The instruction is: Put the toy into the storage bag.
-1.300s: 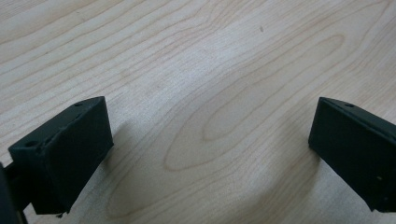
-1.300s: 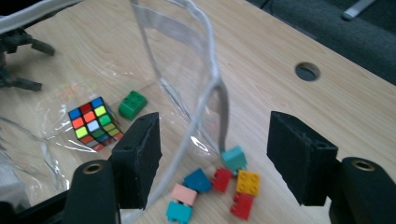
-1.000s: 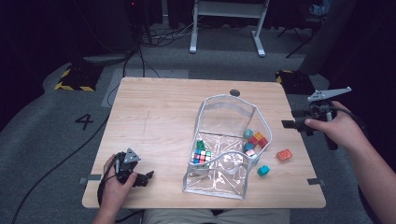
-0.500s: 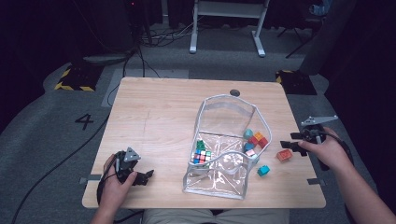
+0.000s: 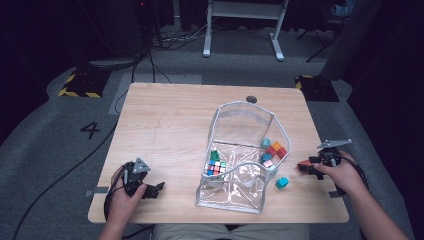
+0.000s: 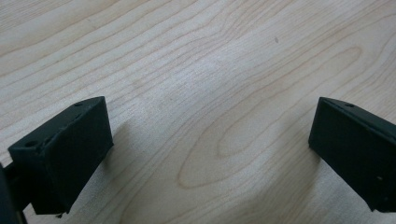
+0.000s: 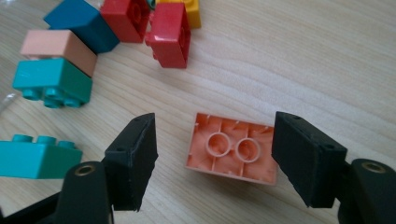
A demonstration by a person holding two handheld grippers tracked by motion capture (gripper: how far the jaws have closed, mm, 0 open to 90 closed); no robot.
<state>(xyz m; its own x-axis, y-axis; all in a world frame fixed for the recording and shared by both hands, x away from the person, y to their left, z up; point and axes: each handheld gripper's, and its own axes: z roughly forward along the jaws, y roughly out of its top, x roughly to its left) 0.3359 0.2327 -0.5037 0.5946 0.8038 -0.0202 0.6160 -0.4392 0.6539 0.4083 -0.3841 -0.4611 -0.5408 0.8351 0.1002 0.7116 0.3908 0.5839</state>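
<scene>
While the desk (image 5: 170,115) carries everything, the clear bag (image 5: 245,150) at its middle is the biggest thing on it, open at the top, with a colour cube (image 5: 216,167) and some bricks showing through it. A teal brick (image 5: 282,182) lies on the wood just beside the bag's right wall.

At the right edge, the right tool (image 5: 311,166) reaches toward an orange brick (image 7: 232,148). In the right gripper view this brick lies hollow side up on the desk, squarely between the 2 jaws, which stand apart with a gap on each side. Its long axis runs from 1 jaw to the other, so a squeeze would take it by its short ends. It sits slightly nearer the right jaw. My judgement: the tool needs only to drop a little and close, perhaps with a small shift to centre the brick. A pile of bricks (image 7: 70,51) lies beyond, well clear of the jaws.

By the near left corner, the left tool (image 5: 152,189) rests on bare wood, jaws wide apart with nothing between them. It is far from the orange brick, so the right hand (image 5: 345,175) is the one placed for this pick.
</scene>
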